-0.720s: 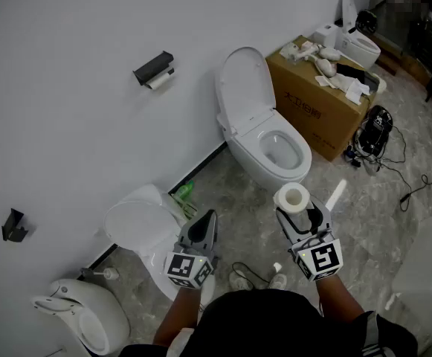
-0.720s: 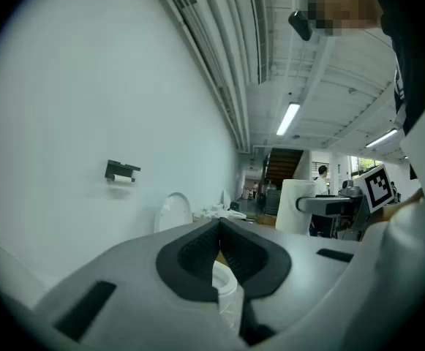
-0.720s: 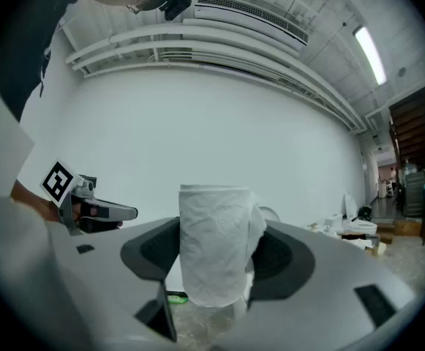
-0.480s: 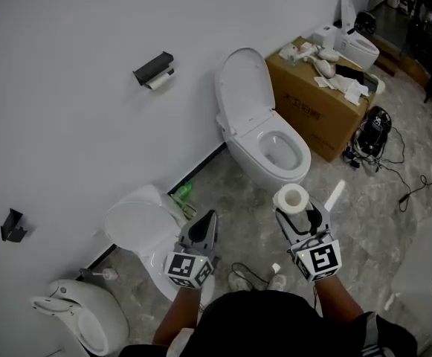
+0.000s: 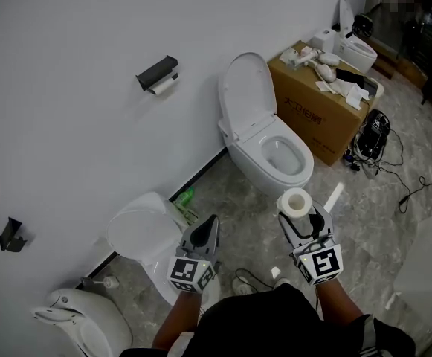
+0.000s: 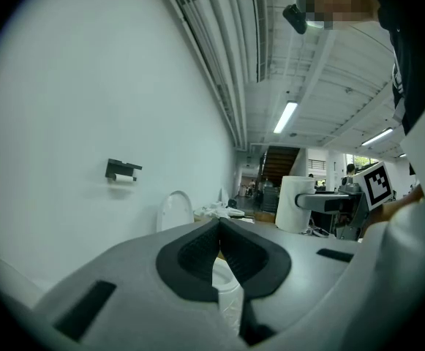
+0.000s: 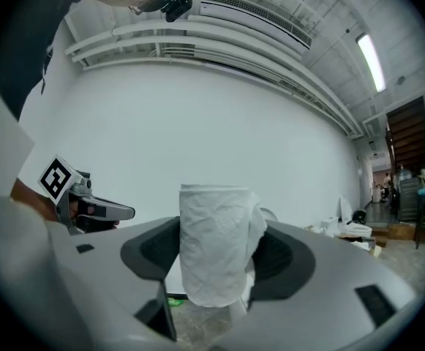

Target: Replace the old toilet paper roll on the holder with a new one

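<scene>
Two grippers noted: the right gripper (image 5: 300,213) has its jaws clamped on the new white toilet paper roll (image 5: 295,201), held upright, and the left gripper (image 5: 209,224) has its jaws closed on nothing. Step in hand, as judged: bringing the new roll to the black wall-mounted holder (image 5: 156,70), well apart from both grippers, where the thin white old roll (image 5: 162,85) hangs. Next move probably calls for closing in on the holder and opening the left jaws to draw the old roll off first.

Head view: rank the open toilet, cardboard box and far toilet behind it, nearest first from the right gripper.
1. Open toilet, just ahead of the right gripper.
2. Cardboard box, beyond it, rightward.
3. Far toilet, top right.
</scene>
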`<state>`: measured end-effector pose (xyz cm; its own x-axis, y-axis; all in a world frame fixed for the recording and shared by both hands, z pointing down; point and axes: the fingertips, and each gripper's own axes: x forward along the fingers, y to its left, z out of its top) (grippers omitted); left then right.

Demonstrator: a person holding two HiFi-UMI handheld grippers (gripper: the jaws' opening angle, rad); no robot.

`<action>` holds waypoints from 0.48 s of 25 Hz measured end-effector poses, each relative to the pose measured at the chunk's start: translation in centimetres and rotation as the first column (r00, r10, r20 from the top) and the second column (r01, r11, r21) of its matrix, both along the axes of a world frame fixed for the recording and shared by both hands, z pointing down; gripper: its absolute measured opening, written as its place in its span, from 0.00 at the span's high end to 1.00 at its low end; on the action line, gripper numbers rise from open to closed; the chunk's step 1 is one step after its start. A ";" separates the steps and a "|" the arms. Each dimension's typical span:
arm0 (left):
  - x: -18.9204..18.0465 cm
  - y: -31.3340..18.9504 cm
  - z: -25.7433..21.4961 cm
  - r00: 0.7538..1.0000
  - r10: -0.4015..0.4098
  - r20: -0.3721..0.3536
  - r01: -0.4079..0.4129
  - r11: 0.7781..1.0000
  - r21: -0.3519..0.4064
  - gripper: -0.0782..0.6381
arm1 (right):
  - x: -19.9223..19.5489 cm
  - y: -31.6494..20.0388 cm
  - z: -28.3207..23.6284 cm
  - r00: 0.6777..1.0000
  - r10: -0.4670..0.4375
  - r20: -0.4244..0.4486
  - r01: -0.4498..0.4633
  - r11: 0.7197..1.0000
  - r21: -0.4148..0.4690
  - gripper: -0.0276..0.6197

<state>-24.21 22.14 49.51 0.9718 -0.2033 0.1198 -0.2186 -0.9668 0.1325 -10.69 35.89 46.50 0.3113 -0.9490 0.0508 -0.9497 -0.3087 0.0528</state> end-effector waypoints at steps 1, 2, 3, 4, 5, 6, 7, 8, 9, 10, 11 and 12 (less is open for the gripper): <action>-0.1 -0.4 0.1 1.000 0.004 0.001 -0.004 1.000 -0.001 0.89 | 0.0 -0.2 0.1 1.000 0.009 -0.004 -0.010 1.000 -0.003 0.54; -0.1 -0.9 0.1 1.000 0.009 0.002 -0.009 1.000 -0.002 0.89 | 0.1 -0.4 0.2 1.000 0.018 -0.008 -0.018 1.000 -0.004 0.54; 0.0 -1.3 0.2 1.000 0.013 0.004 -0.013 1.000 -0.001 0.89 | 0.1 -0.8 0.2 1.000 0.022 -0.013 -0.022 1.000 -0.005 0.54; 0.1 -1.8 0.3 1.000 0.016 0.007 -0.016 1.000 0.002 0.89 | 0.2 -1.2 0.2 1.000 0.022 -0.017 -0.022 1.000 -0.004 0.54; 0.3 -2.3 0.5 1.000 0.020 0.011 -0.020 1.000 0.005 0.89 | 0.4 -1.8 0.3 1.000 0.018 -0.020 -0.018 1.000 -0.002 0.54; 0.6 -2.8 0.8 1.000 0.023 0.016 -0.023 1.000 0.008 0.89 | 0.7 -2.3 0.4 1.000 0.012 -0.020 -0.012 1.000 -0.001 0.54; 0.9 -3.2 1.0 1.000 0.025 0.019 -0.025 1.000 0.009 0.89 | 1.1 -2.8 0.5 1.000 0.006 -0.016 -0.006 1.000 0.000 0.54; 1.4 -3.6 1.3 0.999 0.026 0.022 -0.027 1.000 0.010 0.89 | 1.6 -3.3 0.7 1.000 0.003 -0.015 -0.003 1.000 -0.001 0.54; 1.9 -4.0 1.6 0.999 0.027 0.025 -0.027 1.000 0.008 0.89 | 2.2 -3.9 0.8 1.000 -0.001 -0.024 0.001 1.000 -0.001 0.54; 2.5 -4.4 1.8 0.999 0.025 0.031 -0.025 1.000 0.002 0.89 | 2.9 -4.5 1.0 0.999 -0.006 -0.034 0.006 1.000 -0.001 0.54; 3.2 -4.8 2.0 0.999 0.024 0.038 -0.024 1.000 -0.003 0.89 | 3.7 -5.1 1.1 0.999 -0.008 -0.036 0.008 1.000 -0.002 0.53; 3.9 -5.3 2.2 0.999 0.022 0.046 -0.022 1.000 -0.008 0.89 | 4.6 -5.8 1.3 1.000 -0.009 -0.029 0.009 1.000 -0.003 0.54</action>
